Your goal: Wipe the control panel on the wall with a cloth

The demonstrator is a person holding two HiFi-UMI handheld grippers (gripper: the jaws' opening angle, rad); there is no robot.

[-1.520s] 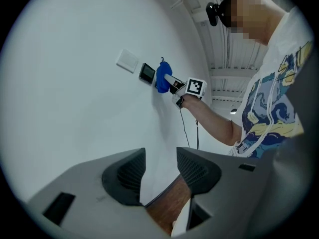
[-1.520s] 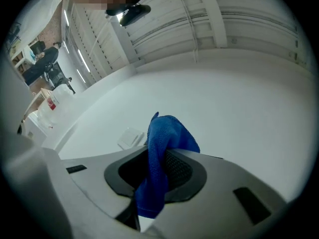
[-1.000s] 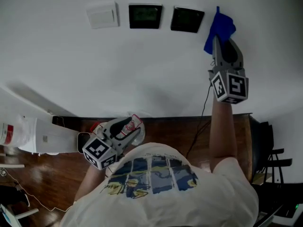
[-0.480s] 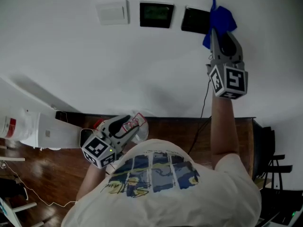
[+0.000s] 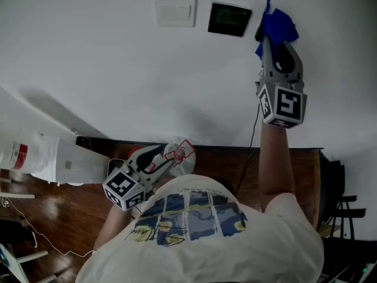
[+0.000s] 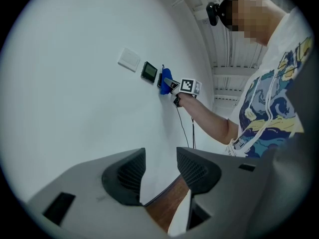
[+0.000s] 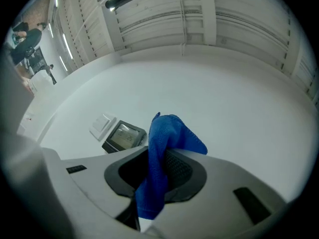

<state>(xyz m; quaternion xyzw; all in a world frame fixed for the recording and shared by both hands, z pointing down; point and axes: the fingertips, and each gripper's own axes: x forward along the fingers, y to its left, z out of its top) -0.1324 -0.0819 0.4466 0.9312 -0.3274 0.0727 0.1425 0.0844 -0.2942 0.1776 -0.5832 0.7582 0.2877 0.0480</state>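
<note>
High on the white wall, my right gripper (image 5: 271,39) is shut on a blue cloth (image 5: 275,25) and presses it flat against the wall. The cloth hides the right-hand dark control panel. Left of it, a second dark control panel (image 5: 229,19) and a white switch plate (image 5: 175,11) are uncovered. In the right gripper view the cloth (image 7: 162,153) hangs between the jaws, with the panel (image 7: 123,136) just to its left. My left gripper (image 5: 166,158) is held low by the person's waist, open and empty. Its own view shows the left gripper (image 6: 160,167) and the far-off cloth (image 6: 165,81).
A dark wooden floor (image 5: 218,161) meets the wall below. A black cable (image 5: 254,135) hangs down beside the right arm. A white unit (image 5: 53,161) stands at the left and black chair frames (image 5: 341,202) at the right.
My right gripper has slid the cloth leftwards along the wall, from beside the right-hand panel to over it. The left gripper stays low and open.
</note>
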